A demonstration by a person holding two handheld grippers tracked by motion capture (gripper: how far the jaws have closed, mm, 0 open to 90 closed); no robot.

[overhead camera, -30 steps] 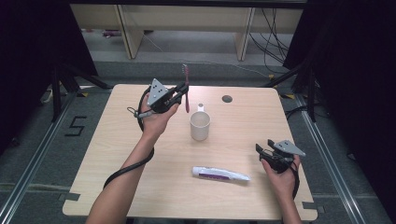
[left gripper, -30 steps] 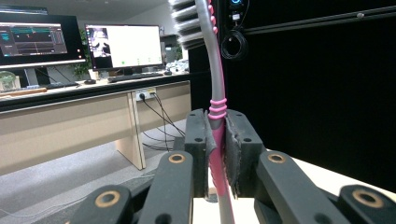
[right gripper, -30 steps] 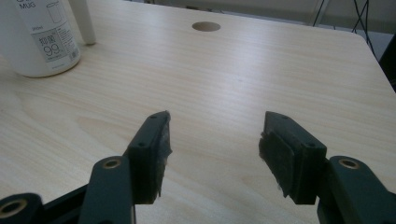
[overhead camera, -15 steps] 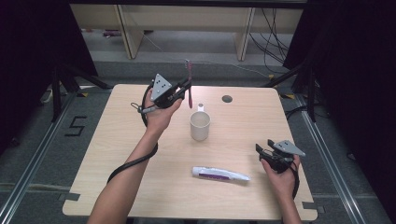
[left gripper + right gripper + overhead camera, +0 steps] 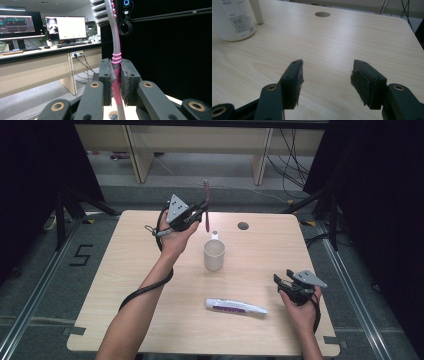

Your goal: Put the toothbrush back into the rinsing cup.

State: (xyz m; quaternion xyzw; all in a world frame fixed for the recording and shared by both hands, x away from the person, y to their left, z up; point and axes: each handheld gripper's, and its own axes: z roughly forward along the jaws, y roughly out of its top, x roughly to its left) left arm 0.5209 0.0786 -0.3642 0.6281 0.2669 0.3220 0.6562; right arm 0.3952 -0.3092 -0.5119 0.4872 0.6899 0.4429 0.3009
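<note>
A pink and grey toothbrush [image 5: 205, 200] stands upright in my left gripper [image 5: 199, 213], held above the table's far left, up and to the left of the white mug [image 5: 214, 255]. The left gripper view shows both pads pressed on the toothbrush [image 5: 116, 75] handle, bristles at the top. My right gripper [image 5: 280, 282] rests low at the table's right side, jaws open with nothing between them [image 5: 325, 80]. A white and purple toothpaste tube [image 5: 236, 306] lies flat near the front, left of the right gripper. In the right gripper view the mug [image 5: 234, 20] stands at the upper left.
The light wooden table [image 5: 125, 270] has a round cable hole [image 5: 243, 226] near its far edge. Beyond the table are a pale desk frame, cables on the floor and black curtains at both sides. Monitors on a desk [image 5: 37, 27] appear in the left gripper view.
My left hand has lifted slightly and tipped the toothbrush from a lean to nearly upright. The right gripper, mug and tube have stayed put.
</note>
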